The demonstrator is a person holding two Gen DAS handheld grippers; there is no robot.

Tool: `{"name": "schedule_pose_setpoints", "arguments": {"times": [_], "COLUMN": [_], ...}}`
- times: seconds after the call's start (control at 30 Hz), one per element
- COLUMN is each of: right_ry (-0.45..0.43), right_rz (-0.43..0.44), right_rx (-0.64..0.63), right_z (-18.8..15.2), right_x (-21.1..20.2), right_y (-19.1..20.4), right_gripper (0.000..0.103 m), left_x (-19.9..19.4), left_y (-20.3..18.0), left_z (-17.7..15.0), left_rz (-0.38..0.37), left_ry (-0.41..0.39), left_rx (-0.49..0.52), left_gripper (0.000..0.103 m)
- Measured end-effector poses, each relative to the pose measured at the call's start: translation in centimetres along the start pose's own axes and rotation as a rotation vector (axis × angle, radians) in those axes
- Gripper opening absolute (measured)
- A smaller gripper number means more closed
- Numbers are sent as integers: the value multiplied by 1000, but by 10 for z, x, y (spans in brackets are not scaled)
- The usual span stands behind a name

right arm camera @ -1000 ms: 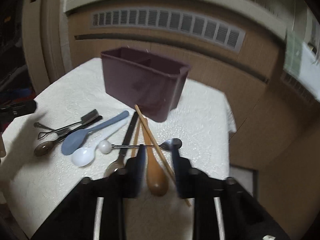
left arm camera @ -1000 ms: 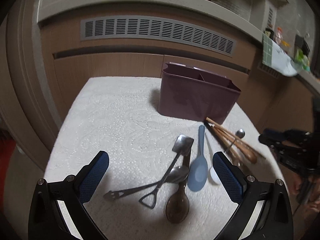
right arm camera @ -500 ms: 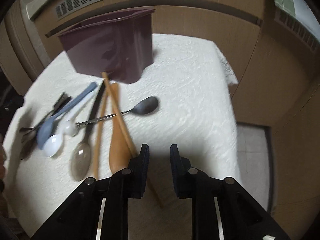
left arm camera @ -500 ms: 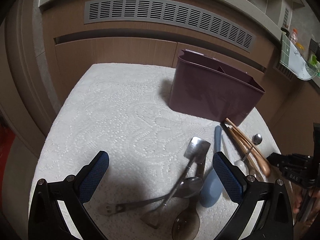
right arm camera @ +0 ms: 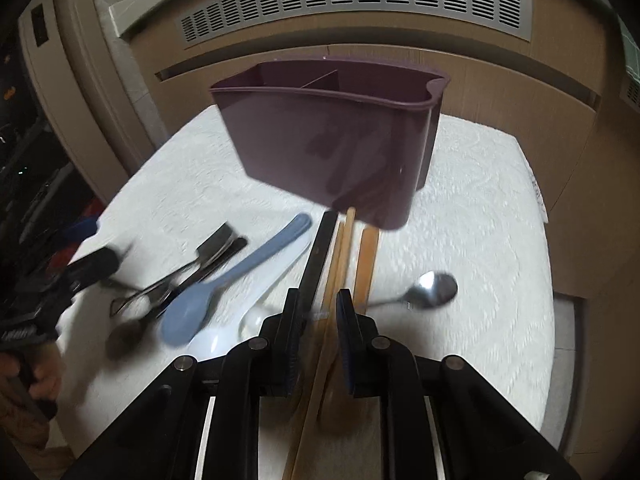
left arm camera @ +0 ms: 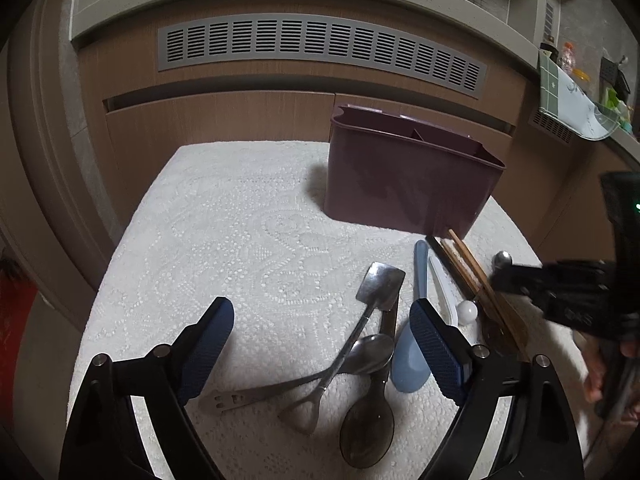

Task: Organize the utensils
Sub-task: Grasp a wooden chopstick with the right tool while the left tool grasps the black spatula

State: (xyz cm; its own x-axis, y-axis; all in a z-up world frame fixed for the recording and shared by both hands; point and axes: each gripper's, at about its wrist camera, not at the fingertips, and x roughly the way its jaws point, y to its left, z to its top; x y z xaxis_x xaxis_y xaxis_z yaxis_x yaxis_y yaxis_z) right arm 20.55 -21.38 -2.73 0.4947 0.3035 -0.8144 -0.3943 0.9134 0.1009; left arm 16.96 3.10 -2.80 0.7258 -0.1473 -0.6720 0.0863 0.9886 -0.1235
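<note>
A purple divided caddy (left arm camera: 400, 184) (right arm camera: 328, 140) stands at the back of the white cloth. In front of it lie steel spoons (left arm camera: 372, 354), a blue spoon (left arm camera: 410, 364) (right arm camera: 188, 316), a white spoon (right arm camera: 208, 340), a brown spoon (left arm camera: 366, 436) and wooden chopsticks (left arm camera: 476, 276) (right arm camera: 340, 256). My left gripper (left arm camera: 322, 340) hovers open over the steel spoons, its jaws closing, with no pad touching anything. My right gripper (right arm camera: 320, 320) is over the chopsticks. Its narrow jaws are closing with the sticks in the gap, and I see no pad pressing on them.
A small steel spoon (right arm camera: 434, 286) lies right of the chopsticks. A wooden cabinet with a grey vent (left arm camera: 320, 52) runs behind the table. The cloth's right edge (right arm camera: 536, 200) drops to the floor. A person's hand (right arm camera: 36, 376) holds the left gripper's handle.
My right gripper swung left from the bare cloth to above the chopsticks. The left gripper's jaws have narrowed a little, and it has stayed over the steel spoons.
</note>
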Motion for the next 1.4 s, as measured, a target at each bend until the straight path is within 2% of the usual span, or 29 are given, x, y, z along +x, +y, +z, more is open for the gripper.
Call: {"name": "schedule_pose_setpoints", "arguments": {"times": [0.13,0.2,0.3,0.4,0.47,0.57,0.63,0.7,0.83,0.9,1.03,1.17,1.27,1.4], "right_ry": [28,40,32,-5,-31,-61,-63,-63,-74,-80,-86,-94,-94,-92], "right_rz": [-49,-46,-42,-32,-22,-32,-28,-19,-9,-5,14,7,8,13], "right_rx": [-5,-17,-28,-17,0,11,27,49,73,74,78,71,77,87], "right_z": [12,13,12,4,-1,-11,-19,-24,-32,-33,-32,-31,-32,-32], "right_x": [21,29,27,5,-13,-32,-38,-40,-42,-42,-42,-41,-39,-35], "right_y": [-1,-1,1,-1,-4,-6,-9,-13,-16,-16,-16,-15,-16,-18], "right_gripper": [13,7,5,5,5,5,5,5,5,5,5,5,5,5], "left_x": [1,4,8,14,17,22,27,32,46,59,82,98,104,102], "left_y": [5,7,6,2,-2,-10,-17,-24,-38,-46,-55,-67,-71,-65], "left_z": [0,0,-1,-4,-5,-2,4,13,32,36,39,37,37,36], "left_rz": [-5,-10,-20,-34,-58,-134,-191,-211,-170,-152,-132,-96,-98,-100], "left_ry": [10,19,33,52,73,115,155,188,228,274,344,367,361,329], "left_rx": [-5,-4,-4,10,20,31,59,98,193,250,299,363,363,312], "left_gripper": [89,89,88,79,68,58,55,53,53,53,52,38,35,33]}}
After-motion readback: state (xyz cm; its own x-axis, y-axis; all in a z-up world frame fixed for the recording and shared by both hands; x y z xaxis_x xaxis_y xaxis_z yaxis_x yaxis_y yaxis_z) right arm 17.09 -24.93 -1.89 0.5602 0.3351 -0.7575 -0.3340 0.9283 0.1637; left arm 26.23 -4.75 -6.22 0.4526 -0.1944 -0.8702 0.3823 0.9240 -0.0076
